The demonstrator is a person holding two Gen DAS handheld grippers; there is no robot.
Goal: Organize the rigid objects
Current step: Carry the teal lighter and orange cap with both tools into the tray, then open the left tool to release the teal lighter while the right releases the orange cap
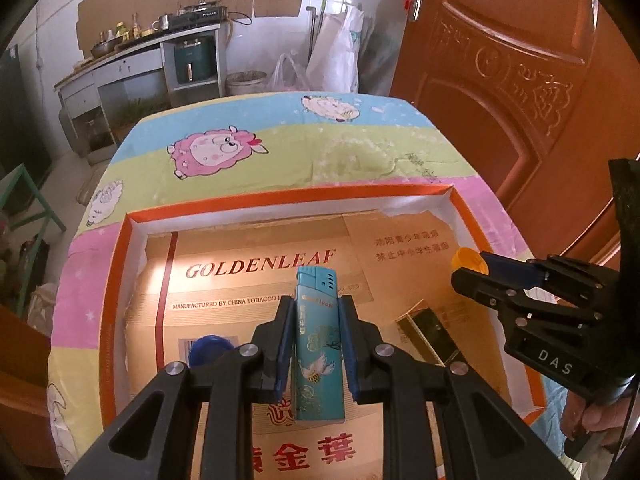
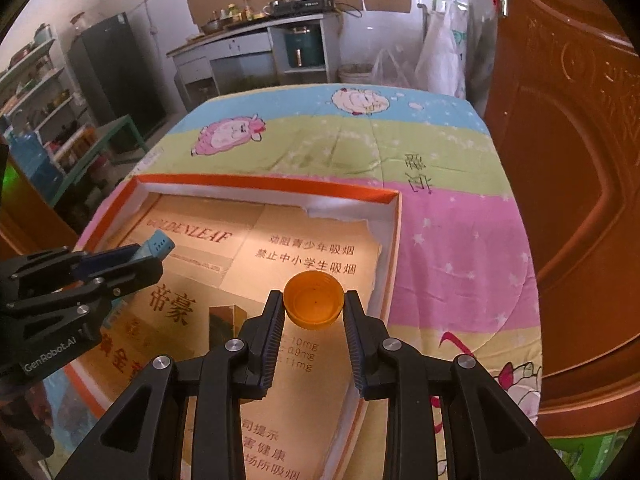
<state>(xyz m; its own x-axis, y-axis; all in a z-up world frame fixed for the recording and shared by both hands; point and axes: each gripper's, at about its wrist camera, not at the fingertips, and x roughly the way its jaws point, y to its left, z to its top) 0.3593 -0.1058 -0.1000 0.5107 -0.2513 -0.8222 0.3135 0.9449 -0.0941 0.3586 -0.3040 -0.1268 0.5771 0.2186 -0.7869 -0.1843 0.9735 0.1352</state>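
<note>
1. Behind everything is a kitchen corner with a counter, a stove and a brown door; in front, a table (image 2: 460, 216) under a cartoon-sheep cloth carries a shallow orange-rimmed box (image 1: 280, 196) lined with flattened cardboard.
2. Left tongs (image 1: 314, 340) are pinching a teal lighter (image 1: 318, 344) upright by its two flat sides, its cap poking out past the tips, above the cardboard floor of the box.
3. Right tongs (image 2: 314, 308) are pinching an orange bottle cap (image 2: 314, 300) across its rim, open side towards the camera, over the box near its right wall.
4. Already in the box are a dark gold-edged packet (image 1: 430, 332) and, partly hidden by the left tongs, something blue (image 1: 210, 346).
5. Risk, as I judge it: the cap is round and gripped only at the very tips, so a small twist could flick it out over the wall onto the cloth.
6. Letting go of the lighter upright would likely let it topple, perhaps onto the packet.
7. Both tongs work close together over one box, so they could knock each other while lowering.
</note>
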